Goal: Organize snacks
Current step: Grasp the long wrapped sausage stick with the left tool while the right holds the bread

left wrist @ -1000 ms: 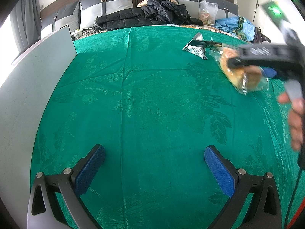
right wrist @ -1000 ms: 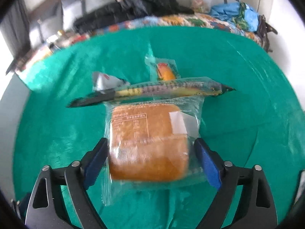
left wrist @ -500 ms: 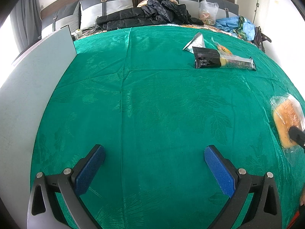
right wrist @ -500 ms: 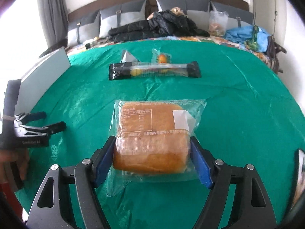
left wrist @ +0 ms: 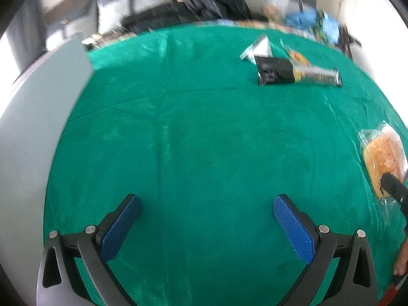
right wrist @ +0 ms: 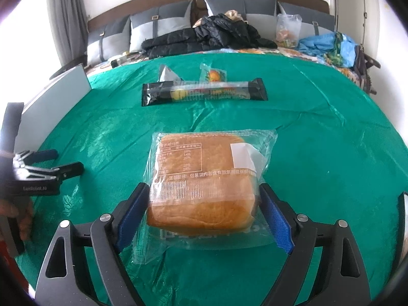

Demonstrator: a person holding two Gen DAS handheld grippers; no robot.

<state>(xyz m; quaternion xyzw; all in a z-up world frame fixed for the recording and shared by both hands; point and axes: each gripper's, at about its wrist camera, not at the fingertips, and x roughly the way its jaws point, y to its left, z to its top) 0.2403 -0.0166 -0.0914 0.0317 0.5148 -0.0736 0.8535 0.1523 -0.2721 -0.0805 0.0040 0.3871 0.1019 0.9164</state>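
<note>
With the bread pack [right wrist: 204,181] lying on the green bed cover [right wrist: 318,132] between the right gripper [right wrist: 204,214] fingers, which just widened off it, film may snag on withdrawal and drag it; left gripper [left wrist: 206,227] fingers wide, empty

Glossy clear plastic wraps the bread [right wrist: 204,178] on sheeny green cloth [right wrist: 318,140].
</note>
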